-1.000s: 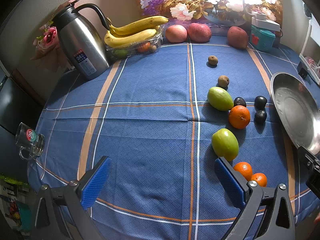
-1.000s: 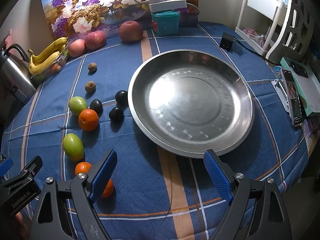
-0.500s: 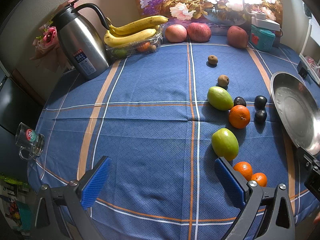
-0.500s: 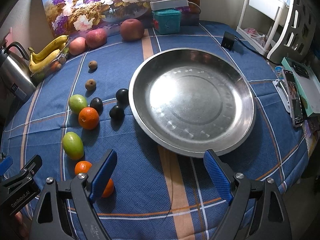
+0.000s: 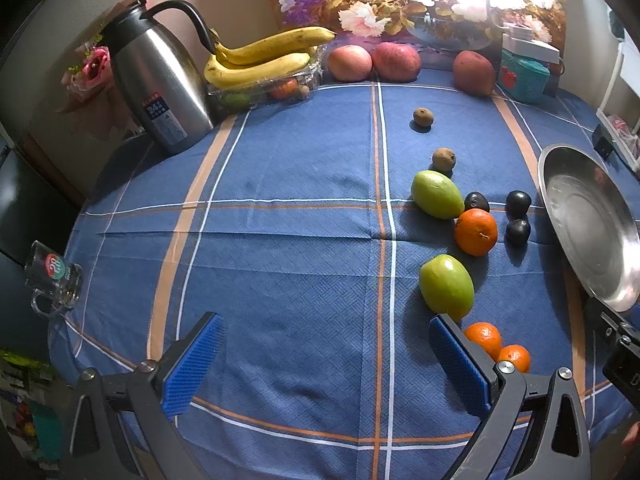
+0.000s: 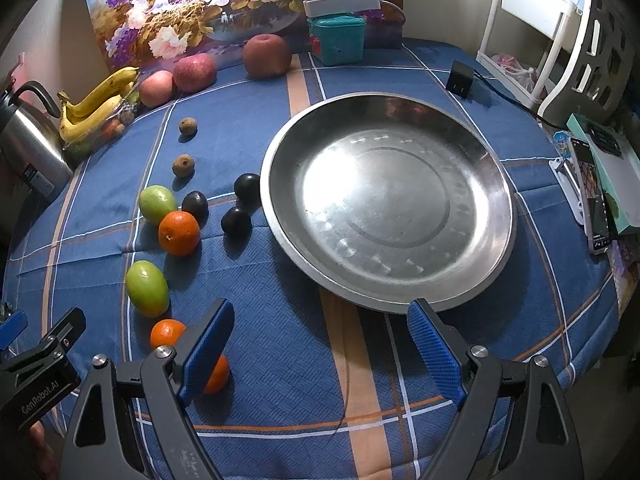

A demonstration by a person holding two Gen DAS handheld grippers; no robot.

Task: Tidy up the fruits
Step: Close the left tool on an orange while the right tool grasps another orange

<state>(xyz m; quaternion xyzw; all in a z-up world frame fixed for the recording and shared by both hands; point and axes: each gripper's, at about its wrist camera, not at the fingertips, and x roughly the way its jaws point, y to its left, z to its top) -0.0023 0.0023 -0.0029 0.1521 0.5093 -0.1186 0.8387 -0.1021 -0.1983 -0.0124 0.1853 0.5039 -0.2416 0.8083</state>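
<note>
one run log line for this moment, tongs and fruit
left tongs: open, empty | right tongs: open, empty | metal dish: no fruit inside | loose fruit: all on tablecloth | step: no pick yet

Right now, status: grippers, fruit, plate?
Left gripper open, empty. Right gripper open, empty. Steel plate bare; loose fruit all on the cloth, nearest small orange. Nothing between fruit and plate.
</note>
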